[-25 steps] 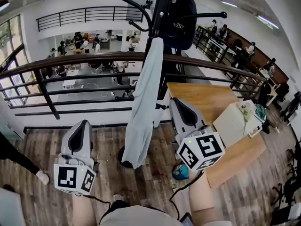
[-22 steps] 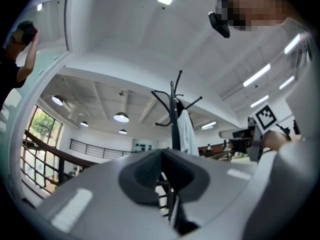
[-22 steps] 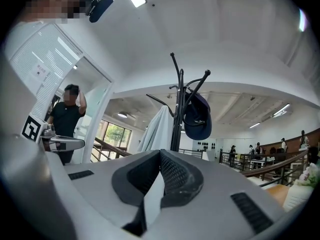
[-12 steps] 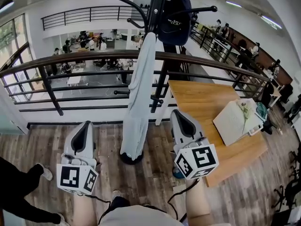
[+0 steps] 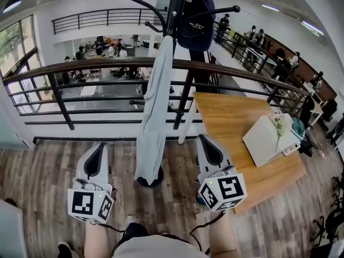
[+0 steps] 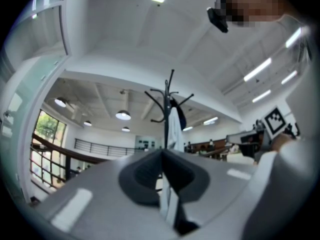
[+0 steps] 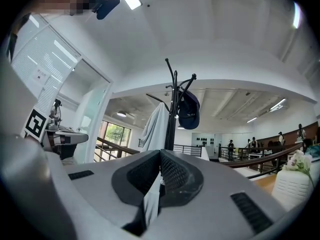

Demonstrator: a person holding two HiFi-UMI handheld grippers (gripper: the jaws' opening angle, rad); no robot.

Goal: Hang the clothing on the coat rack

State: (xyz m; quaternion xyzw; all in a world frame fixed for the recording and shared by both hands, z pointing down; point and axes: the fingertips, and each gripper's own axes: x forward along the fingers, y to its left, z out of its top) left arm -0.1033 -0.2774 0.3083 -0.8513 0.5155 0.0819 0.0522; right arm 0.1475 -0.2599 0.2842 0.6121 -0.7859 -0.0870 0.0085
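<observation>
The black coat rack [image 5: 177, 4] stands by the railing, straight ahead of me. A pale grey garment [image 5: 153, 117] hangs from one of its arms, reaching nearly to the floor. A dark blue cap [image 5: 196, 20] hangs on another arm. My left gripper [image 5: 98, 156] and right gripper [image 5: 203, 144] are low on either side of the garment, well short of it, both shut and empty. In the left gripper view the rack [image 6: 168, 114] and garment [image 6: 174, 129] rise beyond the closed gripper [image 6: 162, 154]. The right gripper view shows the garment [image 7: 156, 126] and cap [image 7: 189, 109] beyond its closed gripper [image 7: 160, 156].
A dark railing [image 5: 107, 69] runs behind the rack, over a drop to a lower floor. A wooden table [image 5: 236, 117] on the right carries a white box [image 5: 269, 138] with flowers. The rack's round base [image 5: 150, 179] sits on the wood floor between my grippers.
Both grippers have drawn back from the rack and sunk a little, still shut. The dark-clothed person at the left has left the view.
</observation>
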